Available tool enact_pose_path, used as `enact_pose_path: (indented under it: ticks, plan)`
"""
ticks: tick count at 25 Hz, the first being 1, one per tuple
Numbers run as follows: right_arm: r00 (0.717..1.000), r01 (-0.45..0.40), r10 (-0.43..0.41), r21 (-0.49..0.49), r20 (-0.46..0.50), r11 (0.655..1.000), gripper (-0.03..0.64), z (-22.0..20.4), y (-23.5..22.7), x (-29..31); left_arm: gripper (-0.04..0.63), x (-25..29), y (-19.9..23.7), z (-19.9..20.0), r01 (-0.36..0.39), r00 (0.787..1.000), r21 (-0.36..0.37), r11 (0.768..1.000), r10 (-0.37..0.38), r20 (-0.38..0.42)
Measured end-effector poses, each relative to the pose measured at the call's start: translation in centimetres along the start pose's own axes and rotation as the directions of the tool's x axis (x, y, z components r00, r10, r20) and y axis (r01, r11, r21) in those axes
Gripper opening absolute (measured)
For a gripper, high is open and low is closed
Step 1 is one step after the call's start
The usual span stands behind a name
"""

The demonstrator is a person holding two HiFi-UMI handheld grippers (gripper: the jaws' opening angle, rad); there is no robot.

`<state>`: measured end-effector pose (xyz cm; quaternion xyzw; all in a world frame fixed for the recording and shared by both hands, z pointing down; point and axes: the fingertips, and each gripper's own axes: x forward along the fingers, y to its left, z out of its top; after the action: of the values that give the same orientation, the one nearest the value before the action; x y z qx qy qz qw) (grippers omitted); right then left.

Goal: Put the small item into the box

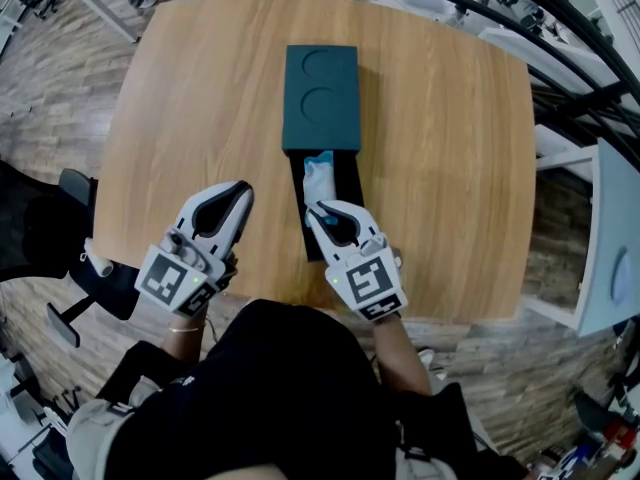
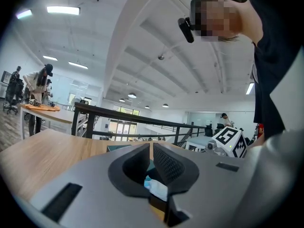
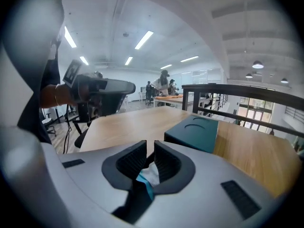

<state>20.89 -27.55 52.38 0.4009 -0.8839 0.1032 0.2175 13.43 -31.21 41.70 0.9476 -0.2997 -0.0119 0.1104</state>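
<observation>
A dark teal box (image 1: 320, 93) lies on the wooden table (image 1: 200, 98), and its black inner tray (image 1: 347, 183) is slid out toward me. The small item (image 1: 317, 175), a white packet with blue edges, rests in that tray. My right gripper (image 1: 319, 211) is at the packet's near end, jaws nearly together on it. In the right gripper view the packet (image 3: 151, 174) shows between those jaws (image 3: 150, 158), with the box (image 3: 192, 132) beyond. My left gripper (image 1: 243, 190) hovers left of the tray, shut and empty (image 2: 151, 156). The packet (image 2: 156, 189) shows beyond its jaws.
The table's near edge (image 1: 300, 303) runs just under both grippers. A black office chair (image 1: 85, 268) stands at the left corner. A metal railing (image 1: 560, 48) curves past the right side. Another table with a person at it (image 2: 38, 99) stands far off.
</observation>
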Motion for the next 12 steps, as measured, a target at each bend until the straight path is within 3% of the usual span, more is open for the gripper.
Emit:
enact_pose_path:
  ticks: [7,12]
  plan:
    - [0.981,0.039,-0.062,0.127,0.184,0.991,0.032,3.4,-0.3,-3.0,0.032,-1.0,-1.2,0.2,0.018,1.0,0.01,1.0,-0.018,0.006]
    - [0.963,0.057,-0.099,0.168,0.251,0.984,0.028,4.6,0.1,-5.5,0.032,-1.8,-2.4,0.4,0.021,1.0,0.019,1.0,-0.022,0.006]
